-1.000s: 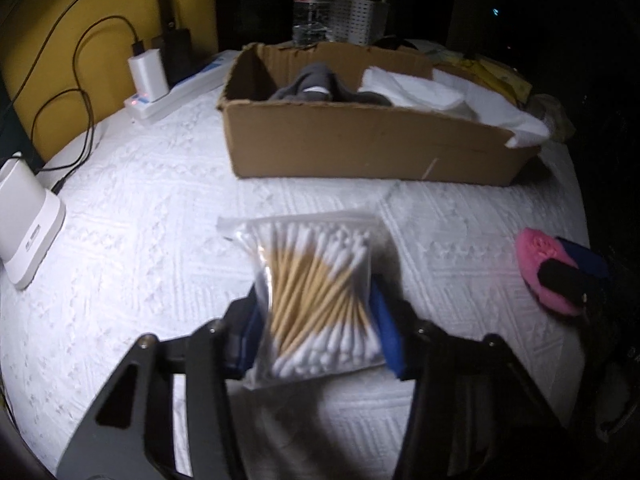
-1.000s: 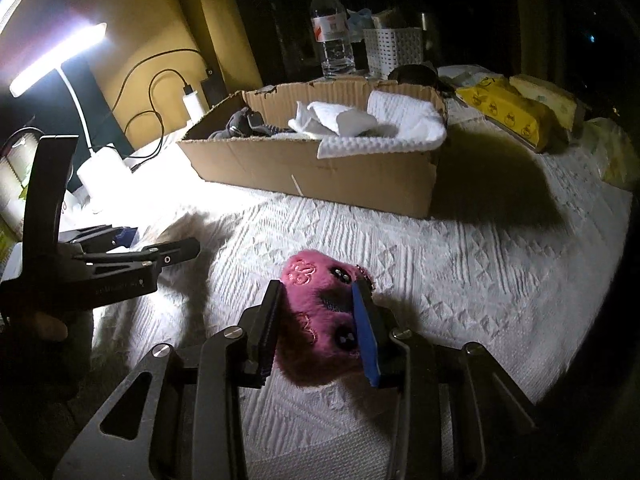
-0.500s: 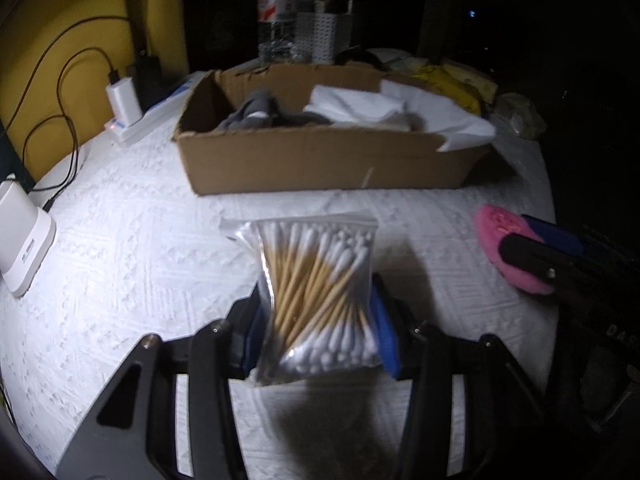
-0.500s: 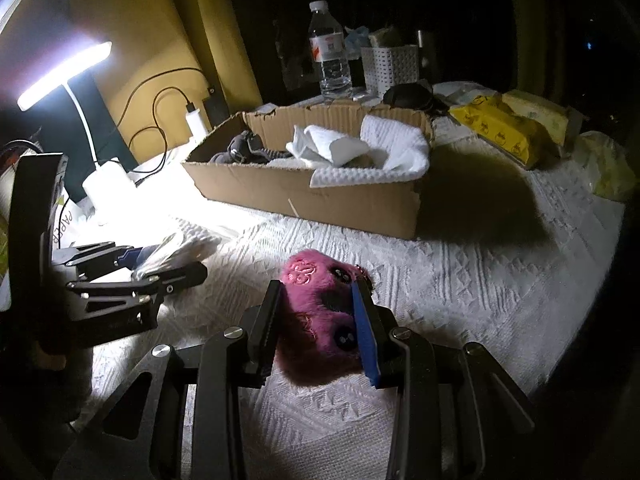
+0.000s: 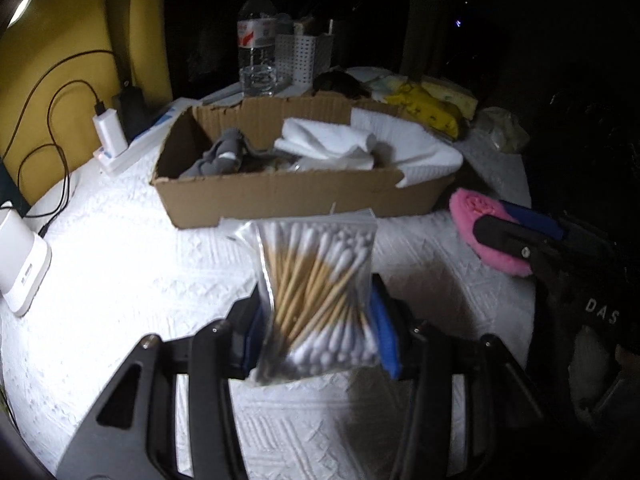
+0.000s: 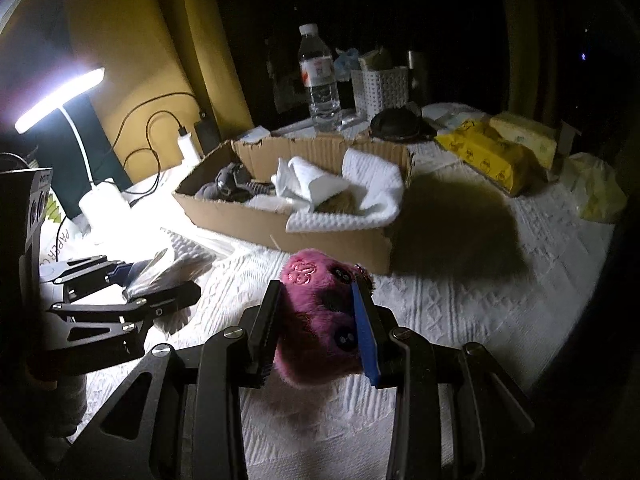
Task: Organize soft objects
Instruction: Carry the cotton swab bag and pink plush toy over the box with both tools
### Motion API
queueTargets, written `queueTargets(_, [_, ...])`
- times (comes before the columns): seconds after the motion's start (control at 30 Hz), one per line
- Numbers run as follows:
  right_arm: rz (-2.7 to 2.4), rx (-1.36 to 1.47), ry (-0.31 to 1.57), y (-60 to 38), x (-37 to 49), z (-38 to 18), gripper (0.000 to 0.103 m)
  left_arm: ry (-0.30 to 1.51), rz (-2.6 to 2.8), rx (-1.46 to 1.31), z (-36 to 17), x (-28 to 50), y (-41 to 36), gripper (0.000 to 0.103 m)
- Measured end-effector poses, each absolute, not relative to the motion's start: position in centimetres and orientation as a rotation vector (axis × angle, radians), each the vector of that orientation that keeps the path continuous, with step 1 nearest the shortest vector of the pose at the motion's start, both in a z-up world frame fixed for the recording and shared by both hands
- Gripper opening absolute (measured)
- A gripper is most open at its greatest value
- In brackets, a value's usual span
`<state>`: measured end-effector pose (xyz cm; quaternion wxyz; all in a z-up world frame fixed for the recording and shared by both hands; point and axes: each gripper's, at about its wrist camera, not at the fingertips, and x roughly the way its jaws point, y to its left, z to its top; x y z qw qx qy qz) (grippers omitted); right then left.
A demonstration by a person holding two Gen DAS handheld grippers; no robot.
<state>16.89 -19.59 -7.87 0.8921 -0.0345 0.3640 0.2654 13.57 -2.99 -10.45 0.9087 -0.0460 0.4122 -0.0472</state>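
My left gripper (image 5: 316, 332) is shut on a clear bag of cotton swabs (image 5: 316, 292) and holds it above the white cloth, in front of the cardboard box (image 5: 280, 196). My right gripper (image 6: 320, 320) is shut on a pink plush toy (image 6: 316, 320) and holds it off the cloth, short of the box (image 6: 332, 236). The box holds white towels (image 5: 332, 144) and a grey soft item (image 5: 220, 156). The right gripper with the pink toy (image 5: 480, 224) shows at the right of the left wrist view. The left gripper (image 6: 132, 292) shows at the left of the right wrist view.
A water bottle (image 6: 320, 80) and a white basket (image 6: 380, 88) stand behind the box. Yellow packets (image 6: 492, 152) lie at the far right. A lit desk lamp (image 6: 60, 100), a charger and cables (image 5: 108, 132) are at the left. A white device (image 5: 20, 264) stands at the left edge.
Both grippers have risen from the cloth and moved nearer the box, each carrying its item. The box now looks closer and lower in both views.
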Motion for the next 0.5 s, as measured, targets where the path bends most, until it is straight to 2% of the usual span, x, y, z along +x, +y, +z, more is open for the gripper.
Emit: queueTargets(0.5, [0.563, -0.066, 0.701, -20.4, 19.1, -6.0, 0.036, 0.796, -0.099, -0.078, -8.2, 15.7, -4.2, 0.048])
